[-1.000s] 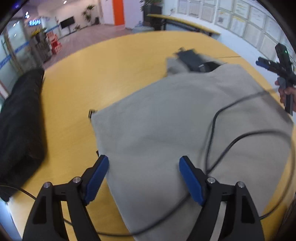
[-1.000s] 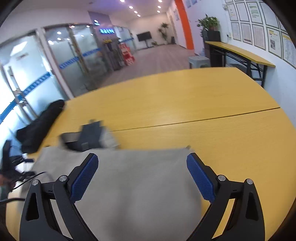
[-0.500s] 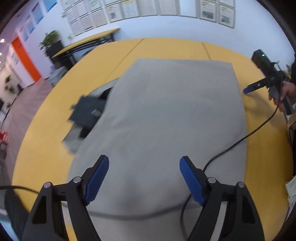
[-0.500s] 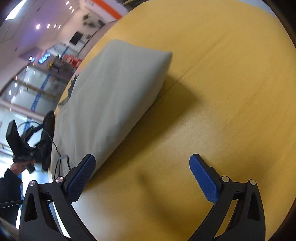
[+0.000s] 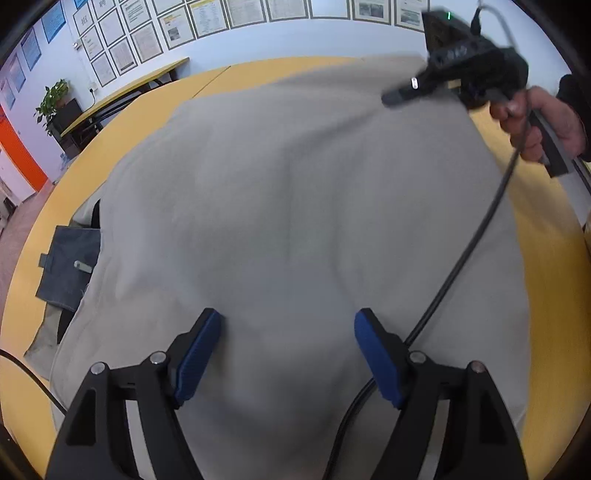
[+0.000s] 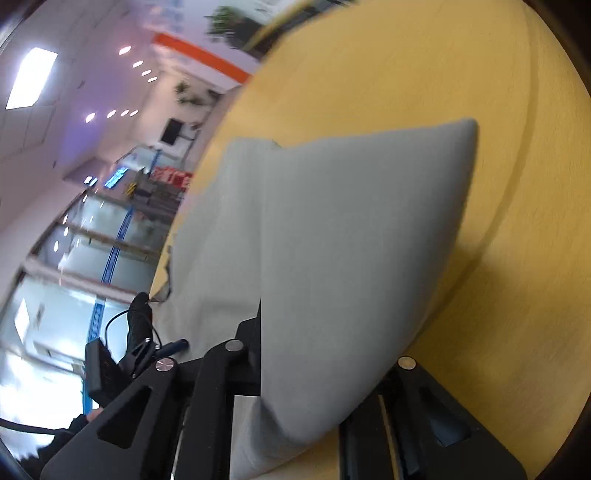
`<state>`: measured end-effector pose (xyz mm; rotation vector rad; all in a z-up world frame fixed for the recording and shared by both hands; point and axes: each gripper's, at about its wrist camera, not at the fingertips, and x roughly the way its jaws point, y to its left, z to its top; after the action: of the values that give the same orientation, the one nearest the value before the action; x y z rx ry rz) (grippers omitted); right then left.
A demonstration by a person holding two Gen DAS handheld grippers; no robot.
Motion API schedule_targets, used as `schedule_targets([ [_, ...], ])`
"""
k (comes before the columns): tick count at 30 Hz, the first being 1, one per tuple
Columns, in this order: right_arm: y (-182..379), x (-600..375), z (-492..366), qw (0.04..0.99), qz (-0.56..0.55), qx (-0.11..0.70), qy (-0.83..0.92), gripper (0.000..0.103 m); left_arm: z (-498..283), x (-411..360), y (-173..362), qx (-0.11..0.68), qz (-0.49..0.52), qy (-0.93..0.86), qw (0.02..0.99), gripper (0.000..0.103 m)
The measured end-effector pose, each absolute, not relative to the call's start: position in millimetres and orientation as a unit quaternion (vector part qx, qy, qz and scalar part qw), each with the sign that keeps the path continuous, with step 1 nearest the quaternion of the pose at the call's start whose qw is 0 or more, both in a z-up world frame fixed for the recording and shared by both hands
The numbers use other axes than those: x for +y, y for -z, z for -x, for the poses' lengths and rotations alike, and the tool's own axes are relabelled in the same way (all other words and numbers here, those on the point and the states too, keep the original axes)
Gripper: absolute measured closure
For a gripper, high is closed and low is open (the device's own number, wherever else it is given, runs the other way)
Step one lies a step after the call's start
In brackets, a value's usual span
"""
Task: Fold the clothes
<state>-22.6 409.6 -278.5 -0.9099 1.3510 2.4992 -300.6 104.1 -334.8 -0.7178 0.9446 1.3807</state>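
A grey garment (image 5: pixel 295 221) lies spread over most of a yellow table (image 5: pixel 546 258), and in the left wrist view it fills the middle of the frame from the near edge to the far side. A dark blue piece of clothing (image 5: pixel 70 266) pokes out from under the garment's left edge, with a small grey tab on it. The left tool (image 5: pixel 288 354) hangs over the near part of the garment with its blue pads (image 5: pixel 197 354) set wide apart and nothing between them. A black cable (image 5: pixel 476 236) runs across the garment's right side.

At the garment's far right corner the right tool (image 5: pixel 443 81) is seen in the left view, held by a hand (image 5: pixel 539 122). In the right wrist view a fold of the grey garment (image 6: pixel 351 258) rises up from between that tool's black arms (image 6: pixel 317 384) and hides the pads; the cloth seems clamped there, lifted off the table (image 6: pixel 498 295).

Beyond the garment, the left view shows a white wall with rows of framed papers (image 5: pixel 207 22), a narrow side bench (image 5: pixel 125 96) and a potted plant (image 5: pixel 51 99) beside an orange panel (image 5: pixel 18 155). The right view shows glass partitions (image 6: pixel 92 240) and ceiling lights (image 6: pixel 31 77)
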Motion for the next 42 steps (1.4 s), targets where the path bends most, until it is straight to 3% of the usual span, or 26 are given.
schedule_targets([
  [7, 155, 402, 10, 0.040, 0.298, 0.117, -0.947, 0.094, 260, 151, 329, 0.379, 0.342, -0.621, 0.595, 0.024],
  [10, 142, 366, -8, 0.009, 0.310, 0.007, -0.951, 0.094, 243, 178, 345, 0.386, 0.352, -0.619, 0.586, 0.020],
  [12, 143, 339, -11, -0.011, 0.313, -0.029, -0.949, 0.093, 236, 191, 350, 0.381, 0.340, -0.620, 0.596, 0.011],
  [20, 179, 275, -56, -0.133, 0.301, -0.021, -0.944, 0.088, 228, 209, 359, 0.363, 0.322, -0.626, 0.611, 0.001],
  [24, 185, 288, -65, -0.121, 0.304, 0.031, -0.945, 0.088, 226, 208, 359, 0.360, 0.315, -0.636, 0.606, 0.001],
  [25, 182, 295, -63, -0.112, 0.305, 0.047, -0.945, 0.089, 225, 209, 357, 0.362, 0.312, -0.636, 0.606, 0.002],
  [27, 177, 309, -64, -0.096, 0.305, 0.075, -0.944, 0.090, 221, 207, 345, 0.353, 0.290, -0.637, 0.620, 0.019],
  [32, 154, 350, -66, -0.081, 0.288, 0.124, -0.946, 0.091, 216, 221, 336, 0.353, 0.254, -0.633, 0.641, 0.019],
  [33, 150, 350, -63, -0.090, 0.285, 0.128, -0.946, 0.091, 216, 230, 350, 0.376, 0.269, -0.621, 0.633, 0.017],
  [36, 141, 341, -62, -0.131, 0.278, 0.135, -0.942, 0.091, 225, 232, 358, 0.345, 0.273, -0.633, 0.636, 0.002],
  [38, 142, 331, -57, -0.161, 0.275, 0.147, -0.937, 0.090, 228, 229, 357, 0.340, 0.279, -0.637, 0.633, 0.002],
  [40, 148, 321, -52, -0.183, 0.274, 0.162, -0.930, 0.089, 226, 222, 355, 0.346, 0.278, -0.642, 0.626, 0.005],
  [42, 150, 311, -54, -0.204, 0.268, 0.161, -0.928, 0.089, 225, 196, 349, 0.360, 0.287, -0.643, 0.612, 0.016],
])
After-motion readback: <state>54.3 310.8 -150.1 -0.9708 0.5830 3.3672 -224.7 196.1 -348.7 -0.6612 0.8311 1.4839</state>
